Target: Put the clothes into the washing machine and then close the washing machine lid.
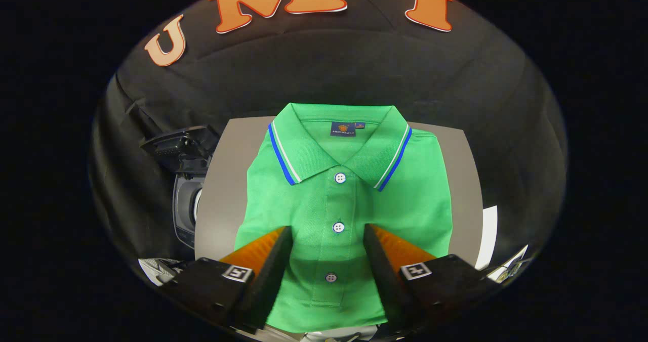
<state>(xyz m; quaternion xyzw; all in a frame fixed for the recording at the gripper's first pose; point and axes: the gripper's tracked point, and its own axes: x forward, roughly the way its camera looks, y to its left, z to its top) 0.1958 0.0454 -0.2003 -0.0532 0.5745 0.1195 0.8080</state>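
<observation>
Shirt (344, 205) lies folded flat on worktop (223, 200), collar away from tool (328, 241), long axis along tool's forward line. Tool wide, holding nothing; fingers straddle button placket, lower shirt front between them. Washer (185, 205) sits left of worktop, lid raised. Judgement: shirt dead ahead and below; straight descent onto cloth, then carry left.

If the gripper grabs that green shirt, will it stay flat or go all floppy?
Probably floppy: the green polo shirt is soft knit cloth, folded flat on the table, so it would likely unfold and droop. It looks light. The hand-held gripper is open above its button placket.
</observation>
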